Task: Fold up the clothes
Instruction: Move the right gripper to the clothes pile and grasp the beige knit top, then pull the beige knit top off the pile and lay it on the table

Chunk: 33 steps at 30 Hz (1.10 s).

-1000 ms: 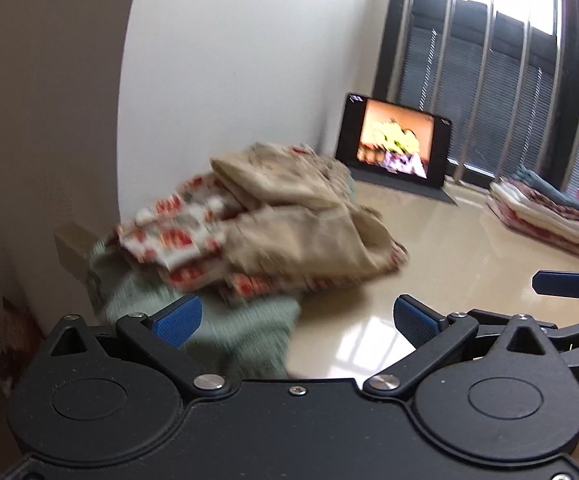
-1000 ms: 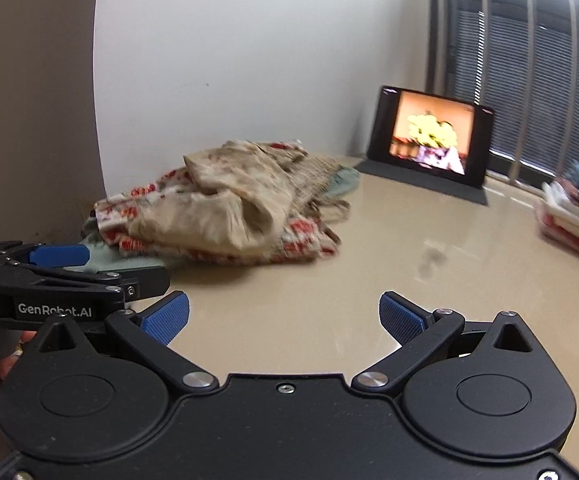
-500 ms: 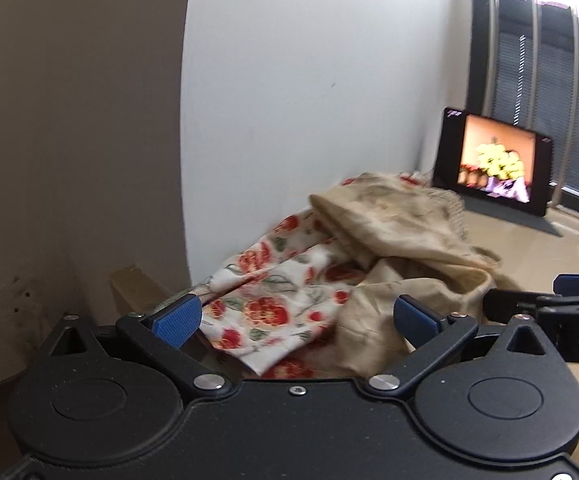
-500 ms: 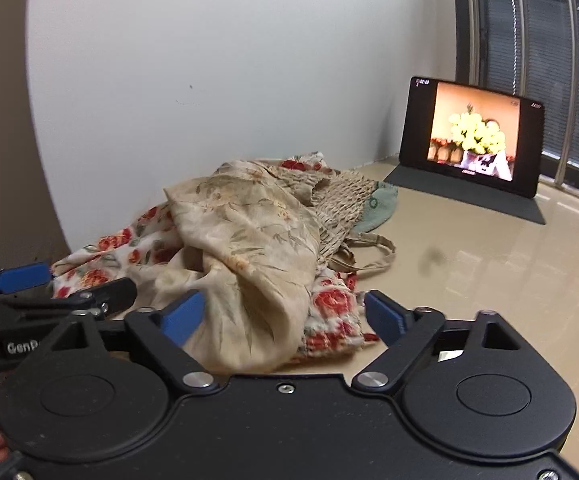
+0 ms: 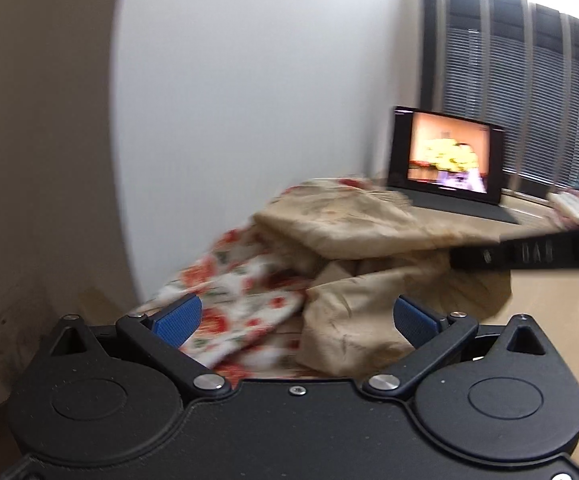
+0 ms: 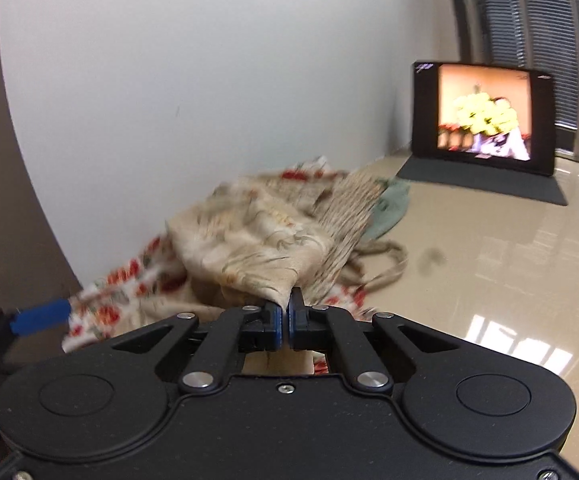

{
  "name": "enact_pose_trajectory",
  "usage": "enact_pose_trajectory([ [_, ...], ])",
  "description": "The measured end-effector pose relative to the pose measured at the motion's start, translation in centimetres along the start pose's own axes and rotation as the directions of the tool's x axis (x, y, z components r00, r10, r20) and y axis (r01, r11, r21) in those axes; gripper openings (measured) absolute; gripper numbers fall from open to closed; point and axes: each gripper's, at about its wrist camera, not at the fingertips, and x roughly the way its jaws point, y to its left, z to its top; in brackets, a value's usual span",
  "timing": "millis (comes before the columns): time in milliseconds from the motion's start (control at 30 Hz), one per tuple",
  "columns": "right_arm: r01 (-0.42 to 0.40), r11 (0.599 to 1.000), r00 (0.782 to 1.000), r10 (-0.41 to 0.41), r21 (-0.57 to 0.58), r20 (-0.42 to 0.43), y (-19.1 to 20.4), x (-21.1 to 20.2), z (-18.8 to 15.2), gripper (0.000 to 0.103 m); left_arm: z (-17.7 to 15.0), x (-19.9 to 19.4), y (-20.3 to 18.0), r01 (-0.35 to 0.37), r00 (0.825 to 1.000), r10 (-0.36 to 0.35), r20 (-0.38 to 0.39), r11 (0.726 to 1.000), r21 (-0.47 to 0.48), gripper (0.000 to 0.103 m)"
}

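The crumpled beige leaf-print cotton garment (image 6: pixel 257 240) tops a pile on the glossy cream desk (image 6: pixel 489 248). Right tongs (image 6: pixel 285 312) pinch its limp edge; left tongs (image 5: pixel 295 318) gape empty. Light, floppy: seek a hem.

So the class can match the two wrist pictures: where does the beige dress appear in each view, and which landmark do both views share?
Left wrist: beige dress at centre, on the heap of clothes, above the open pads.
Right wrist: beige dress left of centre, its corner pinched in the shut right hand-held gripper.
Shared landmark: tablet, standing lit by the window at the upper right.
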Motion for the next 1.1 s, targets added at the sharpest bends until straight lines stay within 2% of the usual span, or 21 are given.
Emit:
enact_pose_trajectory([
  [133,0.023,0.996,0.997,-0.029,0.084,0.075,-3.1,-5.5,0.9,0.002,0.3,-2.0,-3.3,0.091,0.996,-0.090,-0.011,0.995,0.037,0.103],
  [300,0.145,0.972,0.974,-0.173,0.185,0.147,-8.7,-14.8,-0.5,0.002,-0.8,-5.3,-9.0,0.213,0.977,-0.210,-0.038,0.969,0.124,0.103],
  [400,0.235,0.933,0.953,-0.276,0.271,0.123,-12.6,-20.1,-3.6,0.002,-2.1,-6.9,-12.6,0.282,0.959,-0.273,-0.072,0.943,0.176,0.103],
  [567,0.387,0.837,0.902,-0.430,0.387,0.029,-17.7,-27.6,-10.6,0.002,-5.0,-8.9,-18.7,0.368,0.929,-0.340,-0.148,0.895,0.251,0.103],
  [700,0.454,0.776,0.869,-0.494,0.439,-0.025,-20.2,-31.8,-14.9,0.003,-7.1,-9.7,-22.3,0.416,0.904,-0.365,-0.222,0.872,0.260,0.103],
  [833,0.500,0.746,0.844,-0.534,0.439,-0.054,-21.2,-34.0,-17.4,0.007,-8.3,-10.3,-24.1,0.426,0.895,-0.363,-0.257,0.867,0.259,0.103],
  [867,0.500,0.741,0.844,-0.534,0.447,-0.059,-21.4,-34.5,-17.8,0.010,-8.5,-10.6,-24.5,0.422,0.897,-0.356,-0.261,0.867,0.267,0.103],
  [933,0.499,0.736,0.844,-0.533,0.457,-0.063,-21.5,-34.9,-18.3,0.023,-8.7,-10.9,-24.7,0.412,0.902,-0.344,-0.261,0.867,0.279,0.103],
  [1000,0.503,0.737,0.843,-0.534,0.451,-0.066,-21.3,-35.0,-18.6,0.058,-8.6,-10.9,-24.7,0.399,0.906,-0.331,-0.262,0.874,0.278,0.103],
  [1100,0.512,0.745,0.840,-0.539,0.428,-0.065,-20.6,-35.0,-18.7,0.072,-8.2,-10.8,-24.3,0.389,0.909,-0.325,-0.259,0.885,0.256,0.103],
])
